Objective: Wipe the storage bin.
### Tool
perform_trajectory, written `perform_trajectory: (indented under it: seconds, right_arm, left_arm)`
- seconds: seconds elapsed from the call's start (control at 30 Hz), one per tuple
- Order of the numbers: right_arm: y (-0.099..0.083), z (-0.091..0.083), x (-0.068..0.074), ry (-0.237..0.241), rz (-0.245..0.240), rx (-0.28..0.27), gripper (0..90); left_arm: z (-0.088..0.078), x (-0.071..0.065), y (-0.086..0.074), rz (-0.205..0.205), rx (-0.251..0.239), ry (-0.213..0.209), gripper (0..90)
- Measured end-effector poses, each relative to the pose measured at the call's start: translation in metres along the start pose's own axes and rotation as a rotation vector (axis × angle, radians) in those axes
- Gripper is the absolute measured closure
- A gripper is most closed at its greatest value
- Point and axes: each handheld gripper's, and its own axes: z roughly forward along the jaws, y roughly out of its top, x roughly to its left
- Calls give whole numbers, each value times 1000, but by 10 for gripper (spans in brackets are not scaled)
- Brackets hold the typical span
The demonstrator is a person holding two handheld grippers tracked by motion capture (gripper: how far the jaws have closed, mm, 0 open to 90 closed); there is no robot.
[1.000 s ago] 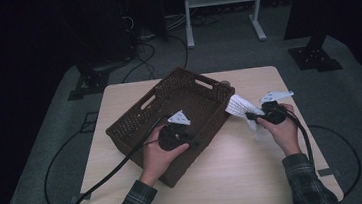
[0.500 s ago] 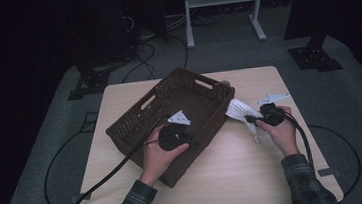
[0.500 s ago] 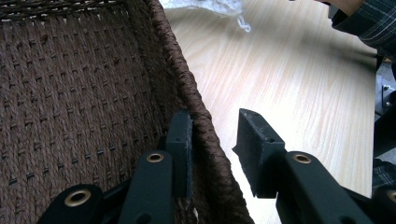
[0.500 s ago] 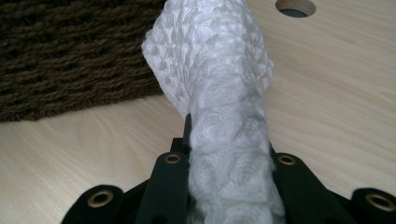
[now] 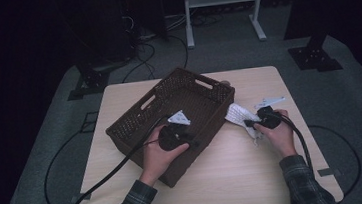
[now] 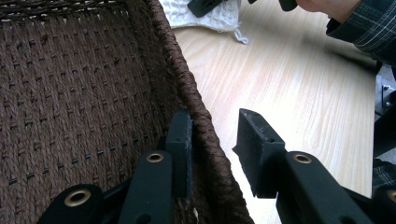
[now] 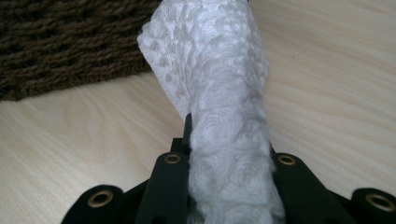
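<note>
- Each forearm wears a dark plaid flannel sleeve [image 5: 302, 185] with thin pale lines crossing it; the cuffs end at the wrist.
- The left tongs [image 5: 188, 140] have a rounded black body, and a pale grey three-cornered plate [image 5: 178, 118] sits on top.
- The right tongs [image 5: 249, 123] have the same build, with a grey plate [image 5: 268, 102] of their own.
- A thick black cable [image 5: 110, 174] trails from the left body; another black cable [image 5: 300, 138] loops back from the right.
- Seen close, the left tongs' fingers [image 6: 259, 154] are matt black rectangular blocks with scuffed, slightly chipped edges.
- Black link arms carry brass-coloured ringed rivets [image 6: 154, 157] at the pivots, the same [image 7: 172, 158] on the right tongs.
</note>
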Motion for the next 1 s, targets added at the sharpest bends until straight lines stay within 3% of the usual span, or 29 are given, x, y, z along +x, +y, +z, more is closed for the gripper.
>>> perform_trajectory:
  seconds: [0.2,0.47,1.0]
  right_arm:
    - [-2,4,2,2,-9,19,756]
    - [-1,0,3,6,-6,3,756]
    - [11,-21,12,19,-37,-81,756]
  left_arm:
    - [0,0,0,0,0,0,657]
    - [0,0,0,0,0,1,658]
    - [0,0,0,0,0,1,660]
